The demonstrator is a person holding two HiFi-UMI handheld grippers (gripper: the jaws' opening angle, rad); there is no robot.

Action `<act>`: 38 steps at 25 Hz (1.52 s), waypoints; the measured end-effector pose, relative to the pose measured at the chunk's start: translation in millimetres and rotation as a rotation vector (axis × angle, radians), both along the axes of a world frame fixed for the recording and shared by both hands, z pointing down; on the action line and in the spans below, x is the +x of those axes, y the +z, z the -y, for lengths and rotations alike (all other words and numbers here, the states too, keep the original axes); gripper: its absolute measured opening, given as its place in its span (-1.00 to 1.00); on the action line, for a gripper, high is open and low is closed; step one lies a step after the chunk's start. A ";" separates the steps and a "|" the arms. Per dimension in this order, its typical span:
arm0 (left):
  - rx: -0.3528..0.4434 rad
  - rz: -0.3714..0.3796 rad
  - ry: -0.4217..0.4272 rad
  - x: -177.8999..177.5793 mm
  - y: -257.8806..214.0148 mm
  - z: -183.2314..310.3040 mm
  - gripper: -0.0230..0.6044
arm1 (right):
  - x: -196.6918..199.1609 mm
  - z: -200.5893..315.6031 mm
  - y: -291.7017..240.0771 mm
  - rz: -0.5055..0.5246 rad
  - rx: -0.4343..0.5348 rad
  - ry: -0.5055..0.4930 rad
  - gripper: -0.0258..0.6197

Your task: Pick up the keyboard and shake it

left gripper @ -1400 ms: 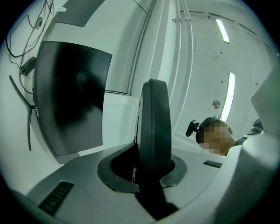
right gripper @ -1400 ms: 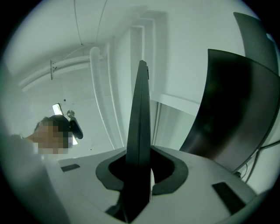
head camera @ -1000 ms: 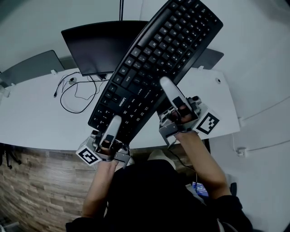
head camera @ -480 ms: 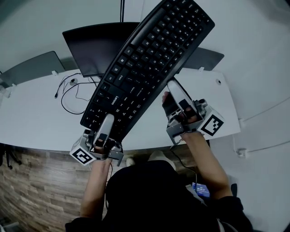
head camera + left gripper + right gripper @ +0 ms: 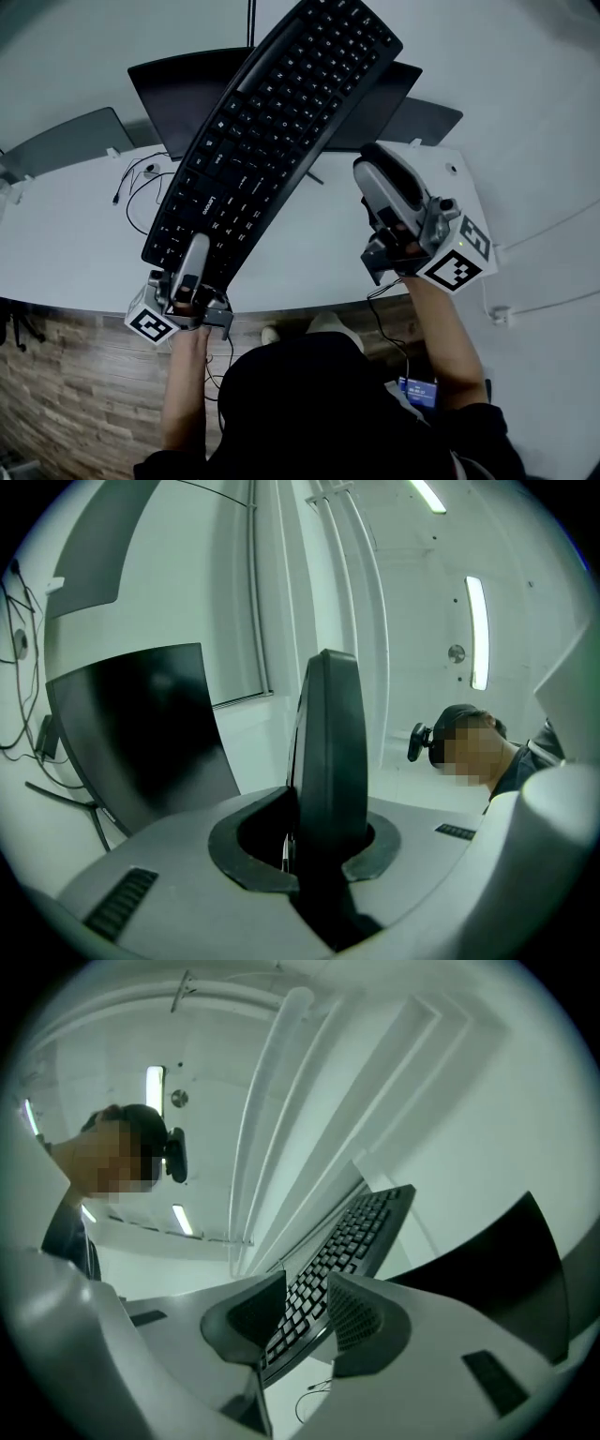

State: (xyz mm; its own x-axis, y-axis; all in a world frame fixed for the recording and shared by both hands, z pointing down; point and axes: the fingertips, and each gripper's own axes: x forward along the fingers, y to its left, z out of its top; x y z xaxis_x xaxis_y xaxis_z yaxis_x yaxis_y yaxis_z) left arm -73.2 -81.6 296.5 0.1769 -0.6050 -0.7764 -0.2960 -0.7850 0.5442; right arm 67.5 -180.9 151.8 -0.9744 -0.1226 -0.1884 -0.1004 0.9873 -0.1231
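We hold the keyboard [image 5: 272, 131] above the desk [image 5: 75, 244], slanting from 7 to 1 o'clock, with the left gripper [image 5: 195, 251] clamped on its 7 o'clock end. The right gripper [image 5: 380, 169], at its 3 o'clock, has just been opening and nothing is between its jaws. A 1-gripper shake needs a firm clamp and short swings. We count 1 keyboard, 2 grippers, 1 monitor [image 5: 187, 98].

An office: a long white counter [image 5: 75, 244] bears a dark monitor [image 5: 178, 103] and loose cables [image 5: 150, 170], a black keyboard [image 5: 272, 122] is held above it, and strip lights [image 5: 476, 635] glow overhead.
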 end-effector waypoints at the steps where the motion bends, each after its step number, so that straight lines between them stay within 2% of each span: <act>1: -0.020 0.023 0.010 -3.1 2.8 3.6 -0.65 | -4.2 -0.4 4.3 -0.017 0.027 0.013 -0.54; 4: -0.064 0.089 0.008 -8.1 6.9 8.7 -0.65 | -18.1 -4.7 6.9 -0.097 0.135 0.027 -0.54; 8: -0.048 0.130 -0.052 -6.5 4.7 6.0 -0.65 | -35.4 -8.5 -8.6 -0.208 0.310 -0.001 -0.54; 11: -0.052 0.183 -0.067 -11.2 2.9 4.9 -0.65 | -48.4 -10.1 -18.3 -0.266 0.399 0.007 -0.54; 17: -0.083 0.260 -0.067 -19.8 -1.7 4.1 -0.65 | -72.9 -16.7 -25.6 -0.373 0.521 0.028 -0.54; 24: -0.117 0.357 -0.067 -23.1 10.3 13.4 -0.65 | -92.9 -8.6 -6.0 -0.507 0.630 0.025 -0.53; 32: -0.132 0.440 -0.075 -3.7 15.8 13.7 -0.65 | -87.3 -7.2 10.3 -0.599 0.749 0.008 -0.42; 38: -0.138 0.533 -0.072 20.9 19.8 7.2 -0.65 | -70.5 -9.5 33.3 -0.761 0.903 -0.032 -0.33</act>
